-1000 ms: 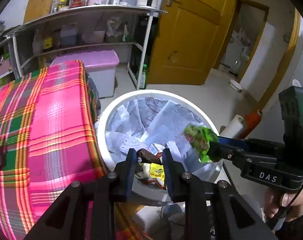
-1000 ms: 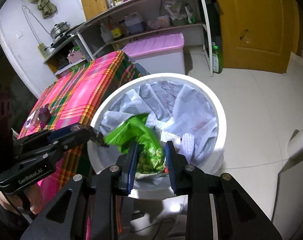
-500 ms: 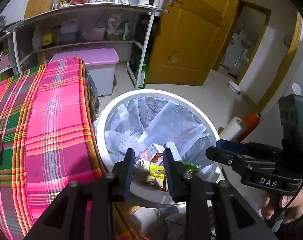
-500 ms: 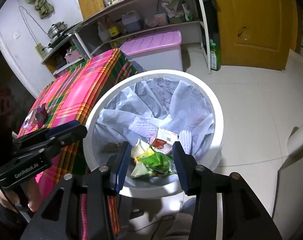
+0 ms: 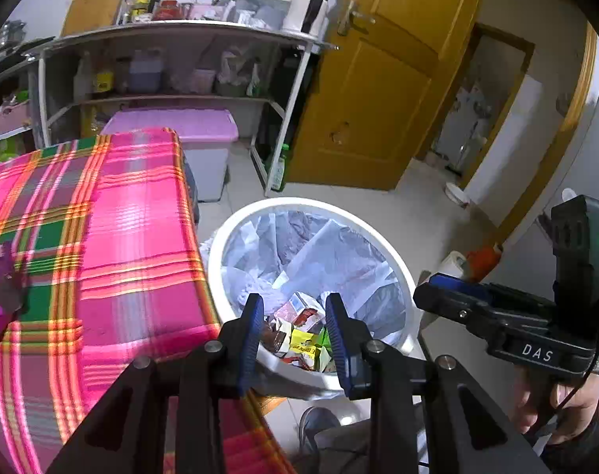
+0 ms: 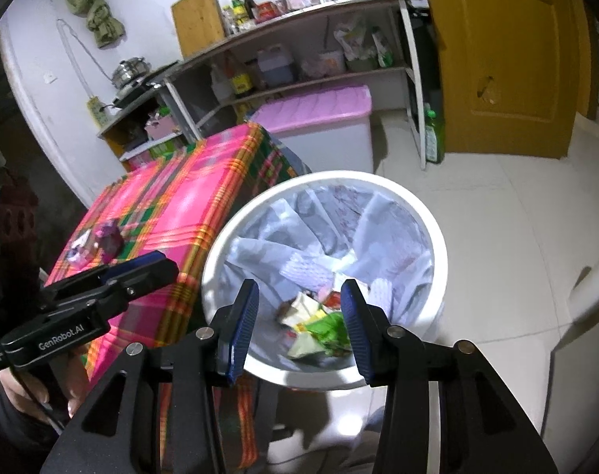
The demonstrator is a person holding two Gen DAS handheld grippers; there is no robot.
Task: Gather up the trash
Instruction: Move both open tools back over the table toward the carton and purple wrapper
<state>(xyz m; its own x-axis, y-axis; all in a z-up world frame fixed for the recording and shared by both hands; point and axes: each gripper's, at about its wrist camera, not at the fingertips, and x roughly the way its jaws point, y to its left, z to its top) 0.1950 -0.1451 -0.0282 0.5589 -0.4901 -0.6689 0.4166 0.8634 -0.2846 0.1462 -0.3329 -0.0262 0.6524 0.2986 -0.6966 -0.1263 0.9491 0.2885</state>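
Both grippers hang over the white trash bin (image 6: pixel 437 237), the left gripper (image 5: pixel 295 335) and right gripper (image 6: pixel 299 324) each spread and holding nothing; their jaws have just been opening. Below them, wrappers (image 6: pixel 319 328) lie at the bin's bottom. Farther left, a purple wrapper (image 5: pixel 5 284) rests on the plaid tablecloth (image 5: pixel 133 237)

Two wrist views, angled down, close over the shared white bin (image 5: pixel 394 260) (image 6: pixel 437 237) beside the plaid tablecloth (image 5: pixel 102 237).

Yellow door (image 5: pixel 382 91), tiled floor (image 6: pixel 508 205), cluttered shelves (image 5: pixel 173 67)
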